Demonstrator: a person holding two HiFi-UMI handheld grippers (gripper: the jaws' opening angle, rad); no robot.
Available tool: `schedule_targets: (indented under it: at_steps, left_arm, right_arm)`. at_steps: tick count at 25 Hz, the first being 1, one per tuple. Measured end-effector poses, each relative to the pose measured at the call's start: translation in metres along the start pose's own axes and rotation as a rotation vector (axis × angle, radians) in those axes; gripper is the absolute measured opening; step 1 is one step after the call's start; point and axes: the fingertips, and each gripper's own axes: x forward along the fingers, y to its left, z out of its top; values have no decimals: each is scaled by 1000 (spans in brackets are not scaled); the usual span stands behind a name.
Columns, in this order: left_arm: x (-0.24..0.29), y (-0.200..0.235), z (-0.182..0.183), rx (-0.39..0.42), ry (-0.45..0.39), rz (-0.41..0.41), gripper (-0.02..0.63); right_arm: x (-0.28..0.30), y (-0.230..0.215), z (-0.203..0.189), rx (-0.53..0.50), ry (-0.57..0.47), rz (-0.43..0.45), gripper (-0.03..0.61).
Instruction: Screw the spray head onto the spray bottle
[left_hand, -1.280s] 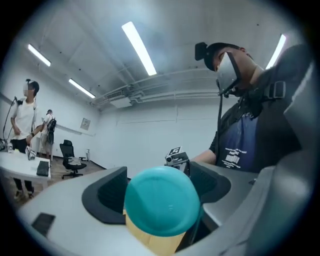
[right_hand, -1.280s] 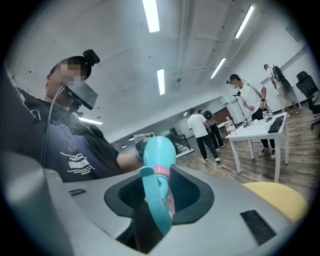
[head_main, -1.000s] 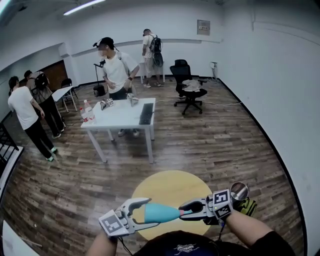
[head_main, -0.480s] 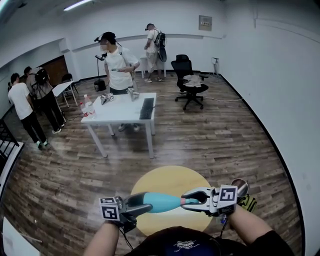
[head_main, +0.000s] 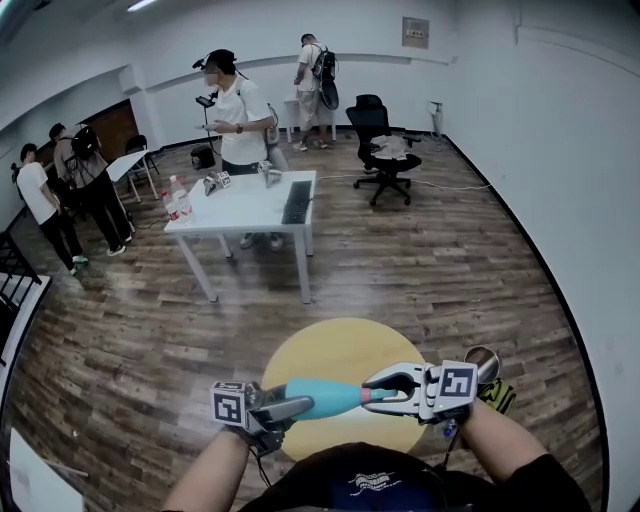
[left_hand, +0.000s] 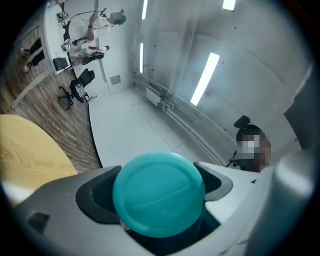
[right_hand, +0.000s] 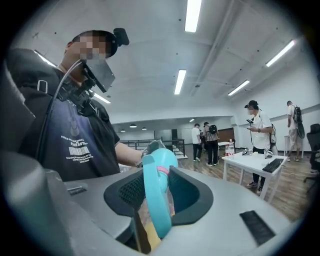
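A teal spray bottle (head_main: 322, 398) lies level in the air over the yellow round table (head_main: 340, 345), between my two grippers. My left gripper (head_main: 297, 408) has its jaws round the bottle's base, and they are opening. In the left gripper view the round teal base (left_hand: 159, 192) sits between the jaws of the left gripper (left_hand: 160, 184), with a gap at each dark pad. My right gripper (head_main: 380, 390) is shut on the teal spray head (right_hand: 159, 185) at the bottle's neck. In the right gripper view the right gripper (right_hand: 158, 194) clamps the head, which has a pink ring.
A white table (head_main: 250, 215) with a keyboard, drink bottles and spare grippers stands further back, with a person beside it. Other people stand at the left and at the back. A black office chair (head_main: 385, 150) is at the back right. A shiny metal cup (head_main: 480, 362) is beside my right hand.
My left gripper has rolled round the bottle's base, so its marker cube now faces the camera. Both grippers and the bottle sit slightly higher in the view.
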Motion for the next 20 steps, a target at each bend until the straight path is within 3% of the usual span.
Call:
schedule_targets:
  at_steps: [14, 17, 20]
  left_arm:
    - [10, -16, -17, 255, 127, 46, 462]
    - [7, -11, -16, 198, 95, 52, 463]
    - [0, -1, -4, 93, 10, 59, 462]
  right_arm:
    - [-8, 6, -3, 126, -40, 71, 147]
    - [-7, 6, -2, 141, -43, 57, 149]
    - [-1, -4, -5, 69, -10, -35, 153]
